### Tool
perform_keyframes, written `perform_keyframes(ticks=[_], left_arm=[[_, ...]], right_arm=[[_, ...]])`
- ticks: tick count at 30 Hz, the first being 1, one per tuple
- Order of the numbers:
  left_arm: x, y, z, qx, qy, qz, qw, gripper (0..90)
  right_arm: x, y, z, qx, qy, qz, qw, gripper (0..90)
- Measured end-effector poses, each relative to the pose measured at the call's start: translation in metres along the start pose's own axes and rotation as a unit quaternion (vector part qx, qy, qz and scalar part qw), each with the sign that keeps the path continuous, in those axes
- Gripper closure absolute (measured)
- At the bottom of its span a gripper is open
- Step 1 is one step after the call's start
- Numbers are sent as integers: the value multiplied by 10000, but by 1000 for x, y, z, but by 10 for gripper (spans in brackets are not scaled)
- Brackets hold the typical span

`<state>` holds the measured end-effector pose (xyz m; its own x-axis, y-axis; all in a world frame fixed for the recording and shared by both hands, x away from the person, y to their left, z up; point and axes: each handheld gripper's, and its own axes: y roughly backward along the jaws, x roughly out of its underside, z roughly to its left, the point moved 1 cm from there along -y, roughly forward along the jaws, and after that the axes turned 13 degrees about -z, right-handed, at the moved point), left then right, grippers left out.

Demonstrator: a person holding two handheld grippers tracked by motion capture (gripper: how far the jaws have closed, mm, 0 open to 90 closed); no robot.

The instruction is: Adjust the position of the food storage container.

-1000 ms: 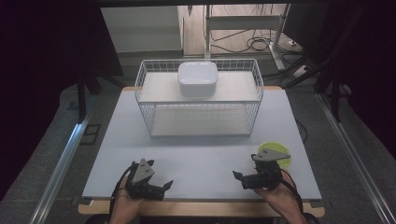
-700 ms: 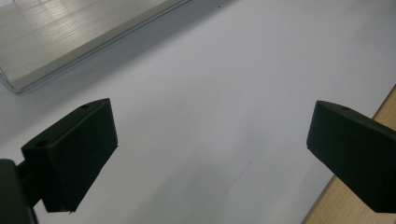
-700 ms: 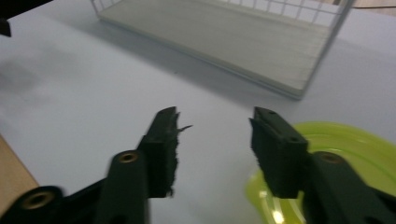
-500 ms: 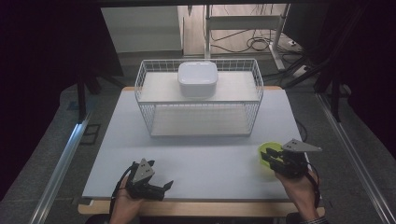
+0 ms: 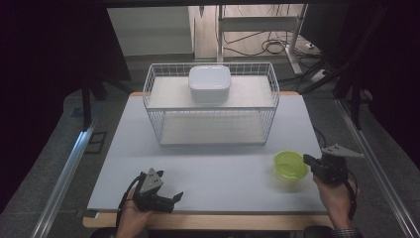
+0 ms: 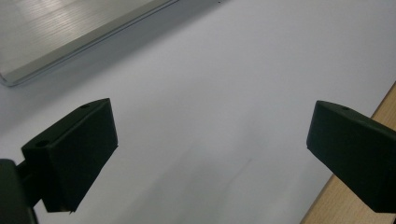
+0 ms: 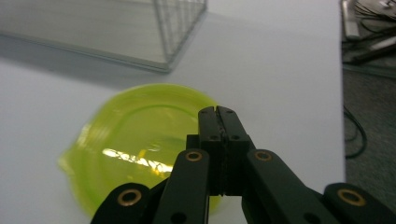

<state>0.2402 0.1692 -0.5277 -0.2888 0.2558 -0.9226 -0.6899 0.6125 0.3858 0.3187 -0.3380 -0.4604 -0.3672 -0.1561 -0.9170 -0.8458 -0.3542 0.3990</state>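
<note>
Translucent yellow-green bowl [image 5: 290, 165], glossy, with a pale streak of reflected light across the inside [image 7: 140, 161]. Pale bluish-white table [image 5: 213, 163], plain and unpatterned, edged with light wood along the near rim. White wire basket [image 5: 210, 101], a fine grid of thin wires over 2 pale shelves. White container [image 5: 209, 84], plain, glossy, on the upper shelf. Matte black left gripper [image 5: 166, 201], topped by a grey 3-cornered plate. Black right gripper [image 5: 311, 161] too, with brass-coloured rings at the pivots in its own view [image 7: 218, 114] and a grey plate on top. Dark grey floor around the table; black cables.
</note>
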Motion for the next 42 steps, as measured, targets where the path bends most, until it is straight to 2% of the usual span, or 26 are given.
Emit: perform_keyframes(ticks=[6, 10, 12, 17, 26, 35, 42], left_arm=[[0, -1, 0, 14, -1, 29, 10000, 16], [1, -1, 0, 23, 14, 50, 10000, 16], [1, -2, 0, 29, 4, 58, 10000, 16], [1, -2, -1, 44, 9, 94, 9999, 16], [2, -4, -1, 70, -22, 130, 9999, 16], [2, -5, -2, 86, -43, 165, 9998, 16], [2, -5, -3, 97, -39, 175, 9998, 16]], right_arm=[[11, -6, -21, 236, -179, 167, 9994, 900], [15, -10, -25, 255, -279, 280, 9989, 900], [16, -12, -23, 237, -251, 324, 9989, 900], [18, -17, -18, 223, -156, 458, 9986, 900], [19, -21, -4, 51, -198, 525, 9984, 900], [17, -30, 22, -304, -154, 585, 9977, 900], [16, -36, 44, -634, -223, 634, 9957, 900]])
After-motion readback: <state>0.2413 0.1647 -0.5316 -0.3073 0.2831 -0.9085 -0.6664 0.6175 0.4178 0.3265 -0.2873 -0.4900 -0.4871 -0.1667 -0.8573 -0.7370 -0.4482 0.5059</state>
